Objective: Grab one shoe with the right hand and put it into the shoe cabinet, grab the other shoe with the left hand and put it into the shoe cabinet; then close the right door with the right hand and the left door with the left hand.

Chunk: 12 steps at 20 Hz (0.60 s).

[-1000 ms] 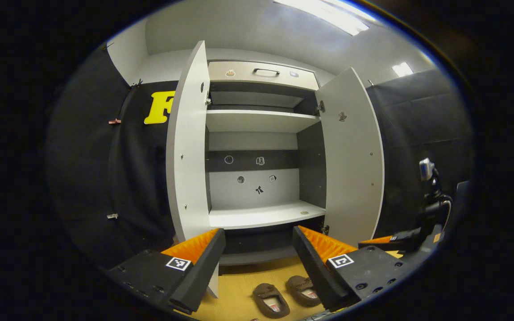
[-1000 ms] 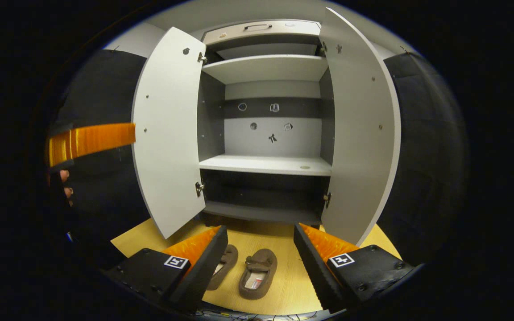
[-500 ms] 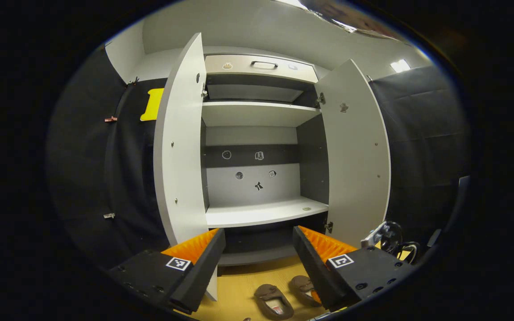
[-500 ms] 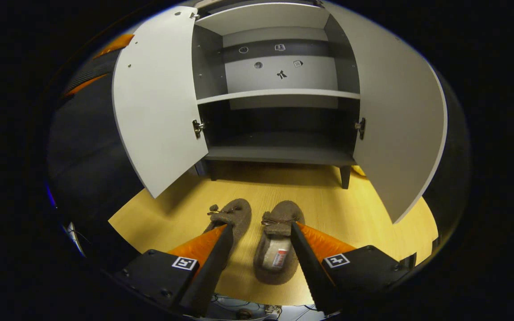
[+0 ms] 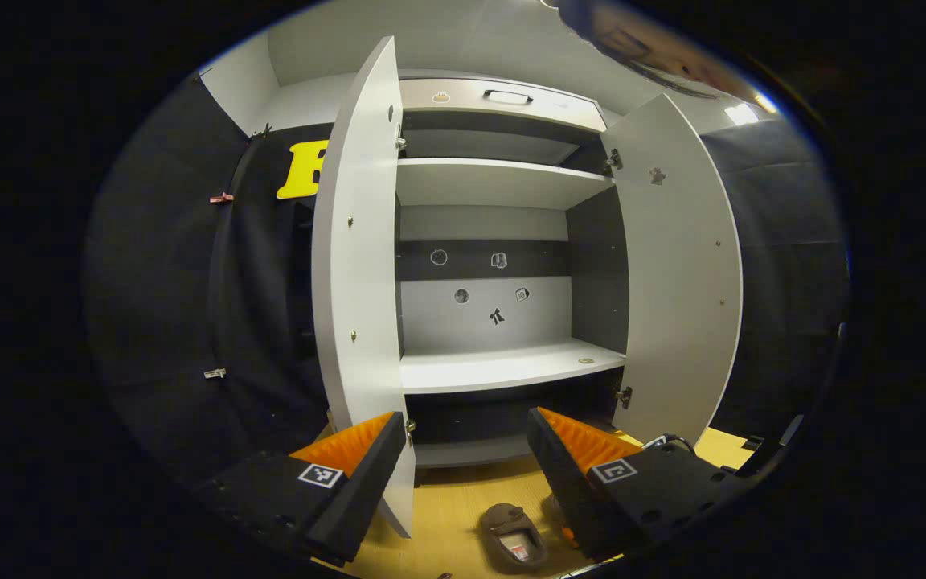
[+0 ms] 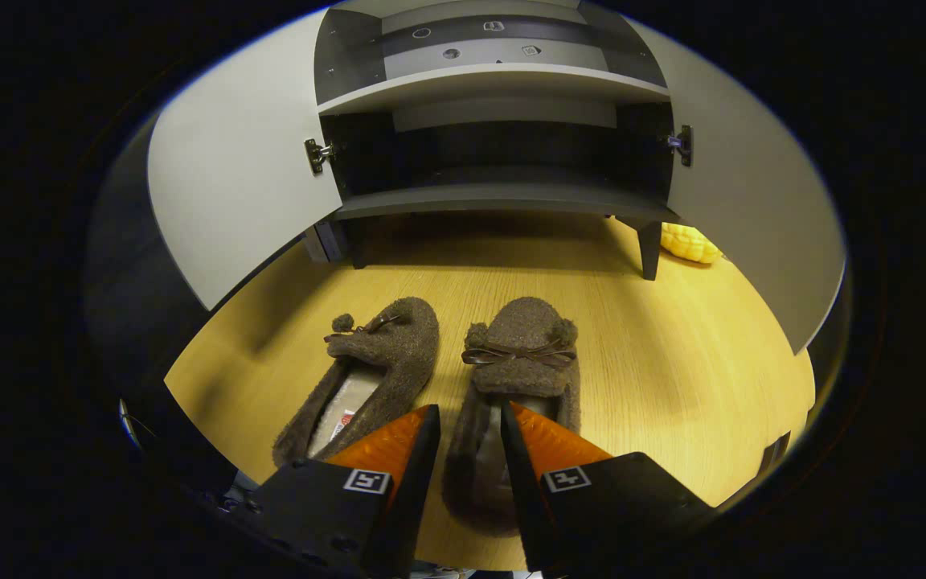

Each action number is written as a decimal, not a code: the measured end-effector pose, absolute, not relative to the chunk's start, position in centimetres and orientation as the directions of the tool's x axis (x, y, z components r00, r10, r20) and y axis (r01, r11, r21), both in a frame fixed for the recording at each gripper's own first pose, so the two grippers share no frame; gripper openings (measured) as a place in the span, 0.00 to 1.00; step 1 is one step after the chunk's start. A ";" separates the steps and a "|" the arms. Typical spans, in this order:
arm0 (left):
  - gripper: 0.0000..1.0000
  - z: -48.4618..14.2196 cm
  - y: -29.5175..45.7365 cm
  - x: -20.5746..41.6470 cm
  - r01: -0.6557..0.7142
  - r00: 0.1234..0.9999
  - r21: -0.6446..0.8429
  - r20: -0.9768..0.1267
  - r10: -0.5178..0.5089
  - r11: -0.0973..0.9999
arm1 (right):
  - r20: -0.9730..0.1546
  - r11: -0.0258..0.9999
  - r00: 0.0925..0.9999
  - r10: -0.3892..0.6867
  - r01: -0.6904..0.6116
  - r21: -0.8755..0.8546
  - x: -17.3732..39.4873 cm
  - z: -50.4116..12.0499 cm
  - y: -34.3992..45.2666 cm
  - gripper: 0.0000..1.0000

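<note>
Fingers (image 6: 529, 430) of the right gripper (image 6: 467, 450), having dropped from cabinet height, are narrowing around the right-hand shoe's (image 6: 521, 354) side wall, starting the first pickup.

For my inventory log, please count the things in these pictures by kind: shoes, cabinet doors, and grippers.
Shoes: 2, left shoe and right shoe
Cabinet doors: 2, left door and right door, both open
Grippers: 2, left gripper and right gripper
Total: 6

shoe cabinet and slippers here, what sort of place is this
Likely a mock home entryway set up in a booth: an open shoe cabinet with bare shelves, a pair of fuzzy slippers on a wood-look floor, and black cloth hung around.
</note>
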<state>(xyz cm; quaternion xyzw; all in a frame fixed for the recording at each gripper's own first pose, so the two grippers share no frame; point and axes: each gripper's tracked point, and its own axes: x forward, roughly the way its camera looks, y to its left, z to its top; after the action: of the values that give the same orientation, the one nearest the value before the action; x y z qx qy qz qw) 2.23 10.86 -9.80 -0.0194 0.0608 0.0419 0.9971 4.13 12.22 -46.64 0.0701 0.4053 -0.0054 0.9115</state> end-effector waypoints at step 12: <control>0.96 -11.1 13.1 2.7 -0.167 0.971 0.000 -0.174 0.164 0.986 | -0.770 0.994 0.638 0.033 0.058 0.090 7.8 -50.0 11.7 0.21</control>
<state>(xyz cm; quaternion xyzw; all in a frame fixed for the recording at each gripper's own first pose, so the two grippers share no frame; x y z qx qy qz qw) 2.73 13.09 -11.09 -0.0072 0.0870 0.0834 0.9927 7.84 11.75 -50.00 0.0531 0.4256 -0.0068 0.9033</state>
